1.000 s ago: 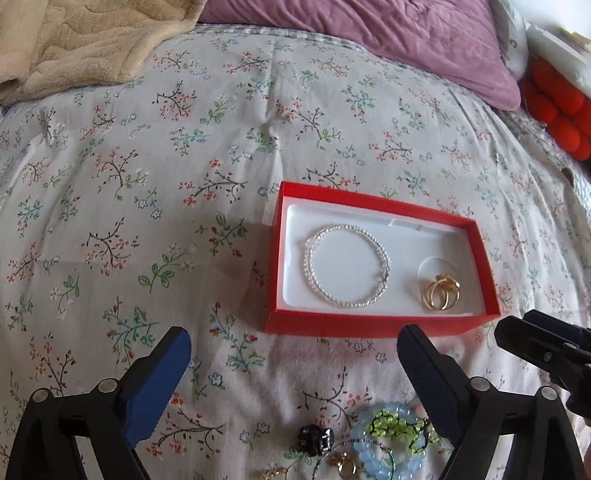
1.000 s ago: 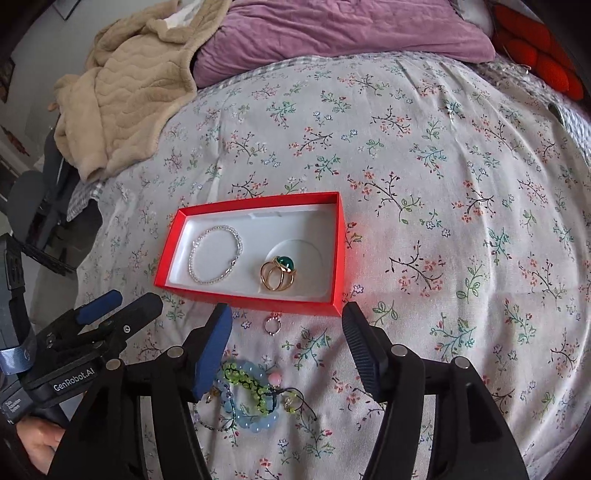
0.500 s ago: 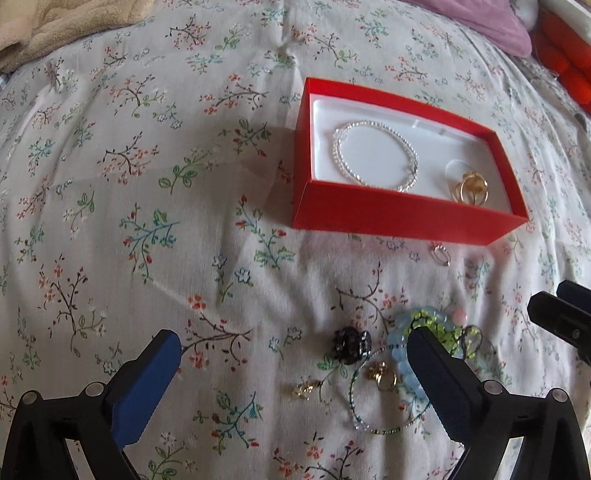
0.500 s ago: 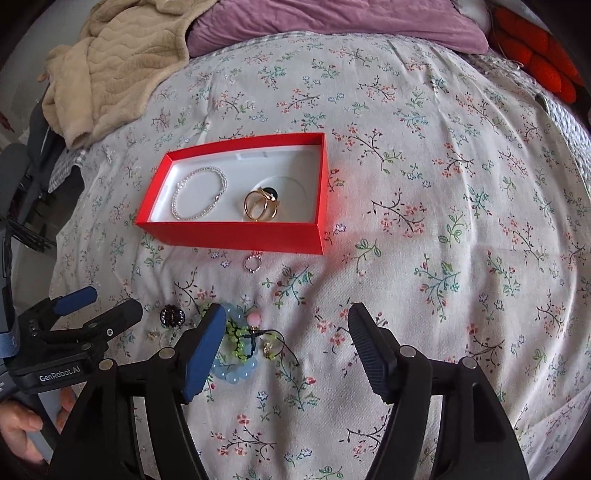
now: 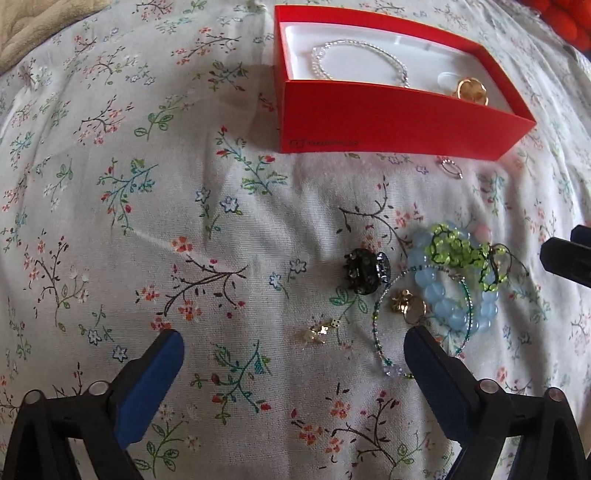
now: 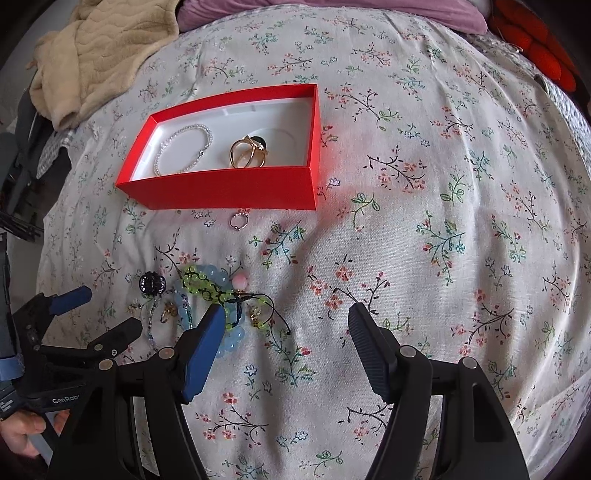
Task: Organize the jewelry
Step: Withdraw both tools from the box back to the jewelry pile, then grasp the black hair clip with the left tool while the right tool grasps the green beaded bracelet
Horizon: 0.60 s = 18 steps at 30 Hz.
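A red box (image 5: pixel 388 122) (image 6: pixel 229 188) lies on the floral bedspread and holds a pearl bracelet (image 6: pixel 183 149) and gold rings (image 6: pixel 249 153). In front of it lies a heap of loose jewelry: a blue bead bracelet (image 5: pixel 447 299), a green bead piece (image 5: pixel 461 254) (image 6: pixel 201 282), a black clip (image 5: pixel 365 271) (image 6: pixel 151 284), small gold pieces (image 5: pixel 319 332) and a silver ring (image 6: pixel 239 220). My left gripper (image 5: pixel 293 343) is open, low over the bed just before the heap. My right gripper (image 6: pixel 286 319) is open, empty, at the heap's right side.
A beige blanket (image 6: pixel 99 48) lies at the back left, a purple pillow (image 6: pixel 332 7) at the head of the bed, and an orange-red cushion (image 6: pixel 535 40) at the back right. The left gripper (image 6: pixel 88 314) shows at the lower left of the right wrist view.
Both grippers have moved down and closer to the bedspread, so the loose jewelry heap and the red box look larger. Both stay open and empty.
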Available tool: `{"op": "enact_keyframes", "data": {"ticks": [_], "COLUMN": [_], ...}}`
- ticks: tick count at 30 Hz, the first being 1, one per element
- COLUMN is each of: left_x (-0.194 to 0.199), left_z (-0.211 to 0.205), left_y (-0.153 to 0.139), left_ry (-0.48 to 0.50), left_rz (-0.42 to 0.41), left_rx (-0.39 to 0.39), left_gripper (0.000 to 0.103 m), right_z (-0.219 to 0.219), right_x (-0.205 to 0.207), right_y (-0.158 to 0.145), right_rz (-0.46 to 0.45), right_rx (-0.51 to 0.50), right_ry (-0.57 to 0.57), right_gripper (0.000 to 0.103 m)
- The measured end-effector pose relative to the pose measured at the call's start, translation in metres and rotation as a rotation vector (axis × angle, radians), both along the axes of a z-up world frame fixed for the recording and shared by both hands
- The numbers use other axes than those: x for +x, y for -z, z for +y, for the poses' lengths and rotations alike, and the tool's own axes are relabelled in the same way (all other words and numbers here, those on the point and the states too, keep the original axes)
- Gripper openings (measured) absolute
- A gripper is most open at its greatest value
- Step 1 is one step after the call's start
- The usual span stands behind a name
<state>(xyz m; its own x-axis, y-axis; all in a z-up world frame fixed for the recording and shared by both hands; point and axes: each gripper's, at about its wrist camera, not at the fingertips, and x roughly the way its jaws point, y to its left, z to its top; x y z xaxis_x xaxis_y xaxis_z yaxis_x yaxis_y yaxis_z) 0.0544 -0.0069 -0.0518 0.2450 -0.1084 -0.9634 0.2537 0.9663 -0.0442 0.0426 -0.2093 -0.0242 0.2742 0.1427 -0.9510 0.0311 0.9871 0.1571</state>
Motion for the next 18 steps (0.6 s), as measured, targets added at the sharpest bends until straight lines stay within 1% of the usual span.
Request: {"op": "enact_keyframes", "data": {"ticks": [1, 3, 7, 9, 12, 15, 18], "left_x": [0.000, -0.001, 0.001, 0.003, 0.010, 0.021, 0.024], "left_z": [-0.002, -0.004, -0.012, -0.015, -0.014, -0.014, -0.011], "left_y": [0.001, 0.002, 0.002, 0.000, 0.001, 0.004, 0.008], "left_ry": [0.012, 0.033, 0.061, 0.069, 0.052, 0.012, -0.023], "left_rz": [-0.001, -0.008, -0.025, -0.035, -0.022, -0.002, 0.017], "left_rx": [-0.006, -0.024, -0.057, -0.082, -0.137, -0.189, -0.229], "left_gripper": [0.092, 0.084, 0.073, 0.060, 0.047, 0.042, 0.041], "right_z": [0.000, 0.000, -0.002, -0.003, -0.005, -0.005, -0.004], "right_x": [0.000, 0.002, 0.007, 0.009, 0.011, 0.012, 0.013], "right_y": [0.000, 0.001, 0.003, 0.004, 0.005, 0.006, 0.006], "right_rz": [0.001, 0.004, 0.012, 0.016, 0.018, 0.018, 0.018], "right_rx": [0.001, 0.003, 0.013, 0.025, 0.043, 0.053, 0.060], "right_ry": [0.000, 0.002, 0.019, 0.030, 0.042, 0.047, 0.049], "right_gripper": [0.071, 0.071, 0.071, 0.071, 0.071, 0.071, 0.071]}}
